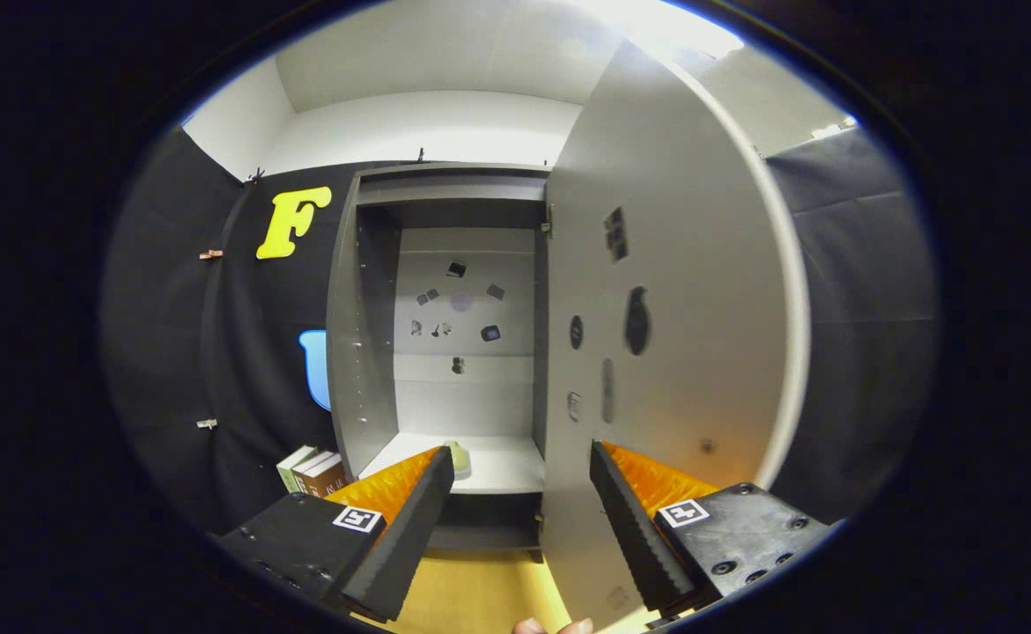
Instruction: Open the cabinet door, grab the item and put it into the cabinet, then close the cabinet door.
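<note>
With the cabinet door (665, 291) swung open, the gripper (522, 475) hung with fingers spread and empty, while the small pale-green item (456, 454) sat on the shelf (497, 471), apparently light and rigid, best pinched across its sides.

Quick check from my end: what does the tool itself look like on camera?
The tool has two black, ridged wedge fingers backed in orange, each on a black block with screws and a square black-and-white marker tag. No cables visible.
</note>
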The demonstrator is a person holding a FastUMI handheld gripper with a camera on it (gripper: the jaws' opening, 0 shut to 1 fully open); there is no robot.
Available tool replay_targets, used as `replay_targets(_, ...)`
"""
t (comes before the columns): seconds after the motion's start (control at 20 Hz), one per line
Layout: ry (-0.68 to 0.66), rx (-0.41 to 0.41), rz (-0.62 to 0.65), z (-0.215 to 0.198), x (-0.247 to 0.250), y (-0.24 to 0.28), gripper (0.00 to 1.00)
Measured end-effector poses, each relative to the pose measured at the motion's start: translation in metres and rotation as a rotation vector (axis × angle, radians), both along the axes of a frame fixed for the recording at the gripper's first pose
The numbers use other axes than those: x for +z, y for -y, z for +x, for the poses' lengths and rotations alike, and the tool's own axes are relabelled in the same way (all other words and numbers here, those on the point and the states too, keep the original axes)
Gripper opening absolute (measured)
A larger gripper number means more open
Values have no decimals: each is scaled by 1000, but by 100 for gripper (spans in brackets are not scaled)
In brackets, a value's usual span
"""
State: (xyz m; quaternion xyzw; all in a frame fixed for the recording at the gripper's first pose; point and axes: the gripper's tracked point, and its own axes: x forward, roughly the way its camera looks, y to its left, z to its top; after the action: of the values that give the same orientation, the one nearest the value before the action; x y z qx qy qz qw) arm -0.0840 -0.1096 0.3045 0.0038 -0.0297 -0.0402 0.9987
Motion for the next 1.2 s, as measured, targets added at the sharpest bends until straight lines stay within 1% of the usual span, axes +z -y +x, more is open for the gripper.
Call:
replay_targets(0.05, -15, -10, -1, -12, -3, 10, 97)
replay_targets(0.1, -31, 16, 19, -19, -6, 15, 97)
replay_targets(0.15, -42, 23, 46, -40, -5, 17, 96)
replay_targets(0.35, -74, 63, 80, -68, -9, 31, 95)
replay_targets(0.45, -109, 44, 87, -80, -17, 50, 96)
replay_targets(0.6, -109, -37, 108, -93, -20, 97, 97)
replay_targets(0.7, -105, -96, 112, -93, -23, 129, 98)
replay_targets(0.8, -96, -143, 107, -84, -23, 157, 96)
replay_targets(0.9, -100, -177, 110, -68, -30, 176, 97)
replay_targets(1.1, -130, -197, 105, -33, -47, 196, 98)
replay_targets(1.2, -149, -185, 101, -24, -55, 196, 98)
